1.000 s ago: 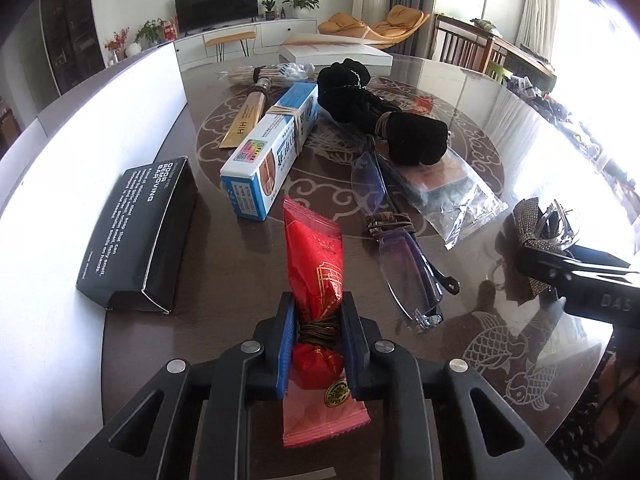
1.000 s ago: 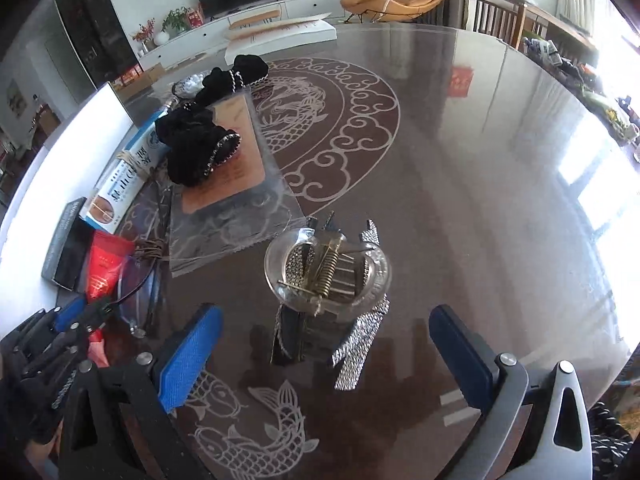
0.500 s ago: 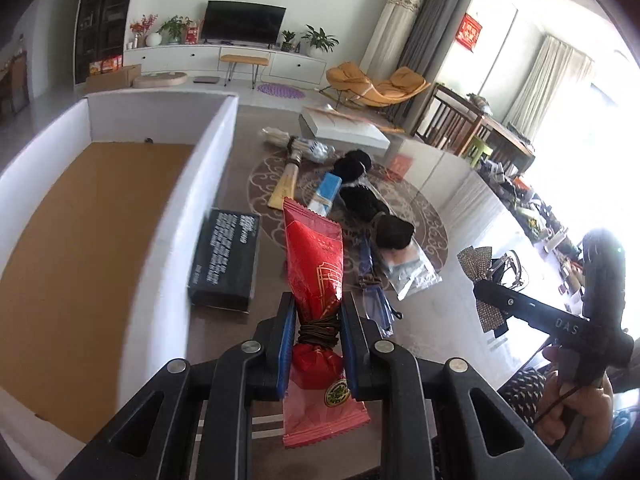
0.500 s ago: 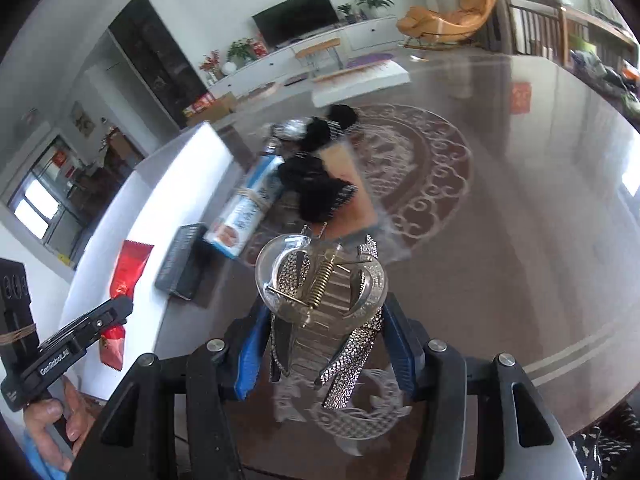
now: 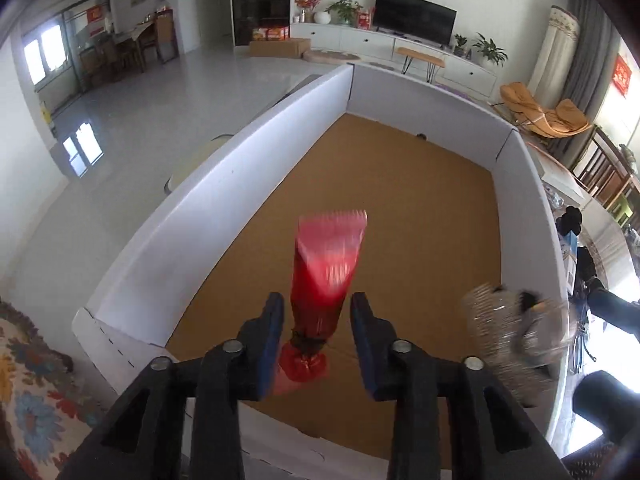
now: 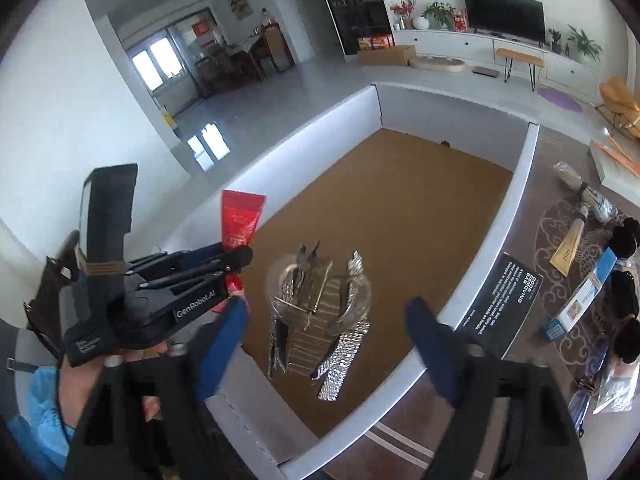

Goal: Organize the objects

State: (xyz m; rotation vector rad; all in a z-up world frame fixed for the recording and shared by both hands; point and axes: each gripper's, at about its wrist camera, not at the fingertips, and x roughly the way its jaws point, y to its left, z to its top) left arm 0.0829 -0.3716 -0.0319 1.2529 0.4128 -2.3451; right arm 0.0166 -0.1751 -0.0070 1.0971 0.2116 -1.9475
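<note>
My left gripper [image 5: 316, 322] is open over the white box [image 5: 224, 200] with the brown floor. The red snack packet [image 5: 326, 264] sits blurred between its spread jaws, free of both pads. In the right wrist view the left gripper [image 6: 192, 276] shows at the left with the red packet [image 6: 240, 224] at its tip. My right gripper [image 6: 324, 330] is open above the box's [image 6: 476, 280] near corner. The sparkly hair clip [image 6: 320, 300] hangs in the gap between its jaws, touching neither pad. The clip also shows blurred in the left wrist view [image 5: 516, 328].
On the dark table right of the box lie a black carton [image 6: 504, 300], a blue-and-white box [image 6: 584, 292], a gold tube [image 6: 568, 248], black hair ties [image 6: 624, 240] and glasses [image 6: 580, 404]. A patterned rug [image 5: 28, 396] lies at lower left.
Both grippers swung left from the table to above the white box. Both jaws opened, letting go of the red packet and the hair clip.
</note>
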